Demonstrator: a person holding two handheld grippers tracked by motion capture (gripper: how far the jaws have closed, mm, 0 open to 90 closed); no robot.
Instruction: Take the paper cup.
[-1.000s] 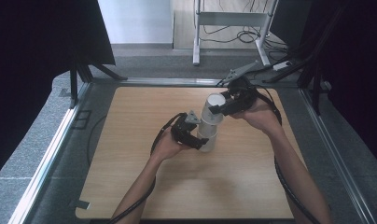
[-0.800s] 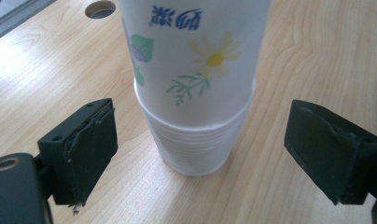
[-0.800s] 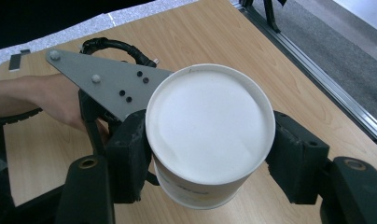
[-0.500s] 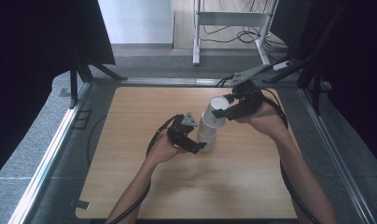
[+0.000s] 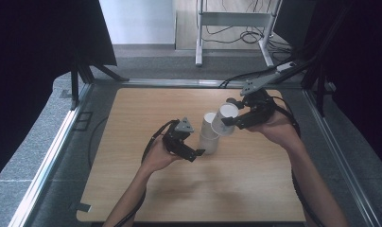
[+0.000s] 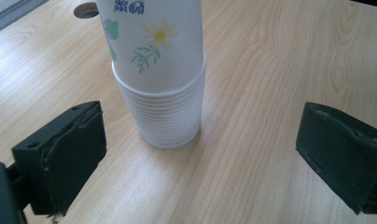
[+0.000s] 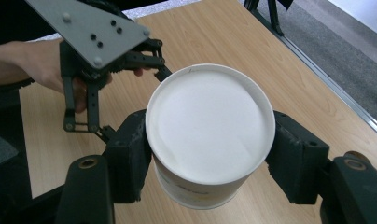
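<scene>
At table (image 5: 132,189) centre: stack of nested paper cups (image 5: 208,135), upside down, flower print on the outermost, standing on the wood. Left gripper (image 5: 198,152), at the stack's 8 o'clock: jaws have just been opening, now wide, nothing between the pads, stack base just ahead. Right gripper (image 5: 225,124), at the stack's 2 o'clock: clamped on a single paper cup (image 5: 224,119), bottom end toward its camera, lifted, tilted, just beside the stack's top.

A wooden table (image 5: 255,194) stands on grey floor (image 5: 42,156), metal frame (image 5: 231,28) beyond.
</scene>
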